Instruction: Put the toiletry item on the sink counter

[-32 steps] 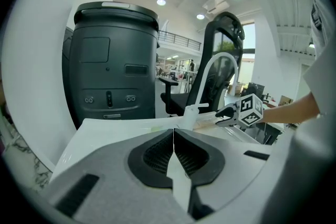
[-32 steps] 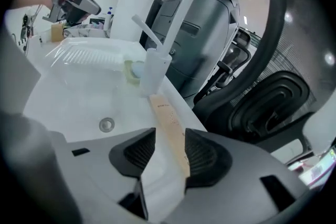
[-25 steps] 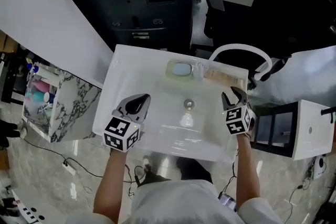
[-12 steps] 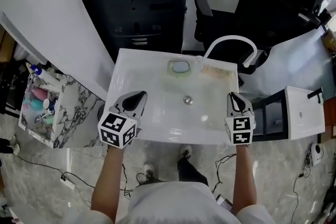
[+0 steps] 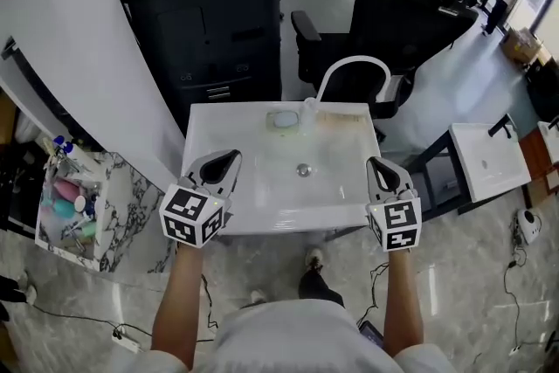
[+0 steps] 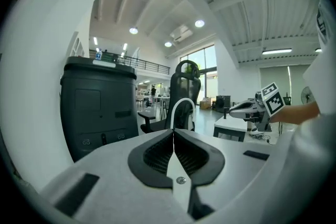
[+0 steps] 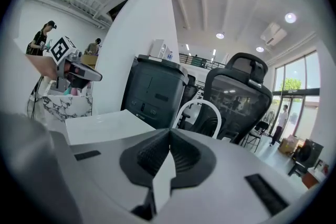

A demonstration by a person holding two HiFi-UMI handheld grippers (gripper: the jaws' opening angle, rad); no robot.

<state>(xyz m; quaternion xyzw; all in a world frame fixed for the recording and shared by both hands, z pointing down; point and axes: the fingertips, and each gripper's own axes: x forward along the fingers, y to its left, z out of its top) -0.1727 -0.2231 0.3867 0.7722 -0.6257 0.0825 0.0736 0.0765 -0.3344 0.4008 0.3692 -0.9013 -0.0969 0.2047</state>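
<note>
A white sink counter (image 5: 218, 135) with a basin, a drain and an arched white faucet (image 5: 349, 65) lies below me. At its back rim a soap dish (image 5: 286, 119) holds a pale blue bar. Toiletry bottles (image 5: 65, 192) stand in a clear bin on a marble-patterned stand at the left. My left gripper (image 5: 232, 157) hovers over the sink's front left, shut and empty. Over the front right, my right gripper (image 5: 376, 162) is shut with nothing in it. The left gripper view shows closed pads (image 6: 173, 134) and the right gripper (image 6: 233, 110) beyond. In the right gripper view the jaws (image 7: 169, 132) meet.
A black cabinet (image 5: 210, 4) stands behind the sink, with a black office chair (image 5: 410, 13) to its right. A white wall panel (image 5: 61, 39) runs along the left. A second small sink (image 5: 485, 157) sits at the right. Cables lie on the marble floor.
My right gripper's jaws have gone from open to shut, empty. Both grippers have drawn back toward the sink's front edge. The head view has pulled back and shows more of the room.
</note>
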